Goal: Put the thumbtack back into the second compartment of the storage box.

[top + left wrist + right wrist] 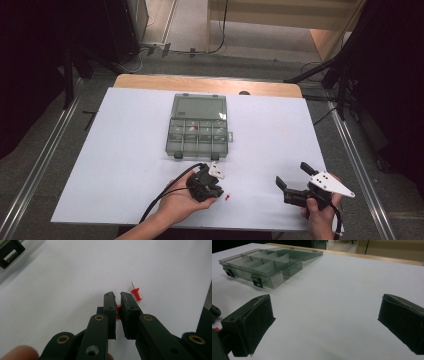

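Left gripper [118, 297] is pinching a red pushpin [118, 311] near the desk's front edge, right gripper [295, 179] gaping wide, so next it probably lifts it to the organizer box [198, 127].

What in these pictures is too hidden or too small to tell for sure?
- Left gripper view: a red bit between the pads of the left gripper is mostly hidden by them; likely a pushpin like the red pushpin lying beyond.
- High view: a red speck in the organizer box is too small to identify.
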Demonstrator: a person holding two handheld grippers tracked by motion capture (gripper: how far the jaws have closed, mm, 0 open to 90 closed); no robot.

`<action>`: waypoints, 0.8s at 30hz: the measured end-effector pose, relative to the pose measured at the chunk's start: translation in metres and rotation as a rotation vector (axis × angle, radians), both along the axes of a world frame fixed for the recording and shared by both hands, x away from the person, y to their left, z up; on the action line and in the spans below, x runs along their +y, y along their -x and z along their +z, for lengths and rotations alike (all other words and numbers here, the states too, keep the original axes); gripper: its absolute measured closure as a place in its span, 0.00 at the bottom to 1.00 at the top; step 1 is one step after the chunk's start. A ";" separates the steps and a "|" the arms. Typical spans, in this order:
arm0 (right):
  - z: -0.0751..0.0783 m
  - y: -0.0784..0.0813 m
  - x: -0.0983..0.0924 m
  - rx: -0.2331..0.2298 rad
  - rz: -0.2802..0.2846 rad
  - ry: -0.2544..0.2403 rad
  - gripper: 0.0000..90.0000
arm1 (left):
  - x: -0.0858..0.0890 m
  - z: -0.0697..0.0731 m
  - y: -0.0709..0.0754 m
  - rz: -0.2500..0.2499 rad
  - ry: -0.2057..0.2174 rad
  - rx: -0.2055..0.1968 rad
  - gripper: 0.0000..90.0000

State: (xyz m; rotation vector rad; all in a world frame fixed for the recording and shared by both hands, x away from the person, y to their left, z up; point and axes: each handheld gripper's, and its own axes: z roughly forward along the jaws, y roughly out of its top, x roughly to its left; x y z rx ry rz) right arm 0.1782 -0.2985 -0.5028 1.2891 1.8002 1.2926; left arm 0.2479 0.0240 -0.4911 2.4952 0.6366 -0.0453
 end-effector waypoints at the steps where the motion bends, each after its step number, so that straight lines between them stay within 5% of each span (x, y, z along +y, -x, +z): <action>1: 0.000 0.000 0.000 0.000 0.000 0.000 0.00 | 0.001 0.000 0.000 -0.001 0.000 -0.002 0.93; 24: 0.000 0.000 0.001 -0.004 0.002 0.006 0.00 | 0.020 0.018 -0.018 0.050 0.067 -0.011 0.93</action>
